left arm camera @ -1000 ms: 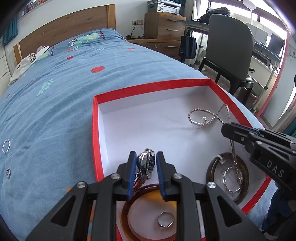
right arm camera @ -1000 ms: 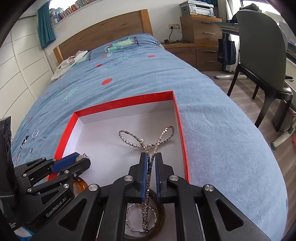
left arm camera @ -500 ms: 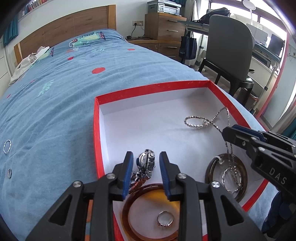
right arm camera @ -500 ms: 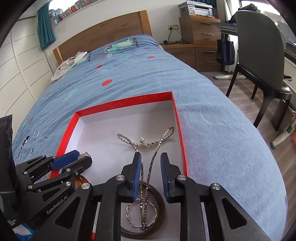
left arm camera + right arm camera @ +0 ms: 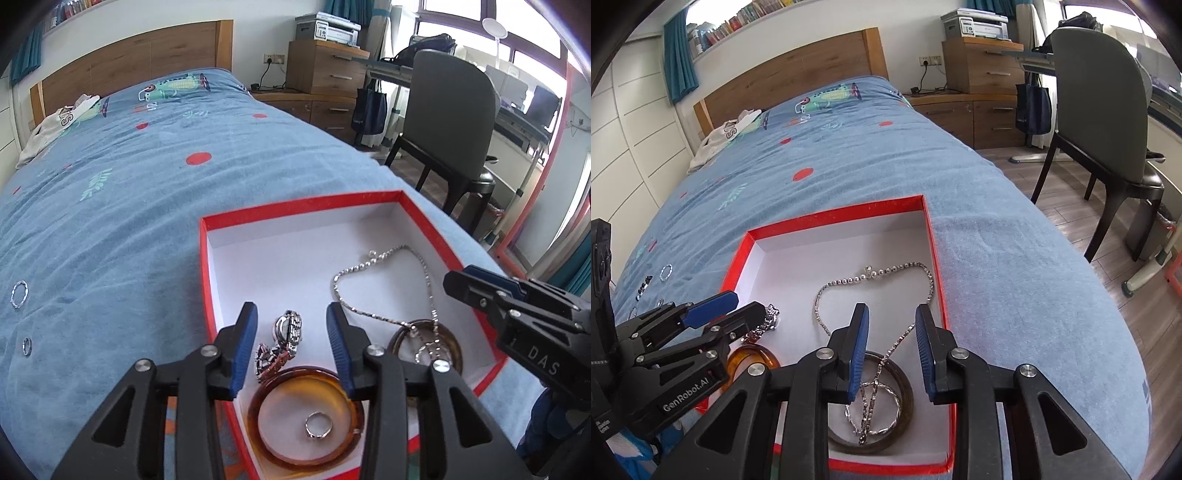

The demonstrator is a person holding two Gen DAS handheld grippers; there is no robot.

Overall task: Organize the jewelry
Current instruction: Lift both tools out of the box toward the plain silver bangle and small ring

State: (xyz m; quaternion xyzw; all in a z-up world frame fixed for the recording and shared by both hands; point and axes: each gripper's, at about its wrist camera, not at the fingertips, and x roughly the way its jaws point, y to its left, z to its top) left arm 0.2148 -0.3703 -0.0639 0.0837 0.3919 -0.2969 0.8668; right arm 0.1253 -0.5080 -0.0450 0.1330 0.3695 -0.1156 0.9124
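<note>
Lying in the red box (image 5: pixel 424 218), the watch (image 5: pixel 286 332) sits between the parted left hand-held gripper (image 5: pixel 291 343). The right hand-held gripper (image 5: pixel 892 347) gapes over the necklace (image 5: pixel 875 280).

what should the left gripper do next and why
Probably lift the left gripper clear and head for the small rings on the blue bedspread. Its jaws stand open, and the watch already lies inside the red box.
</note>
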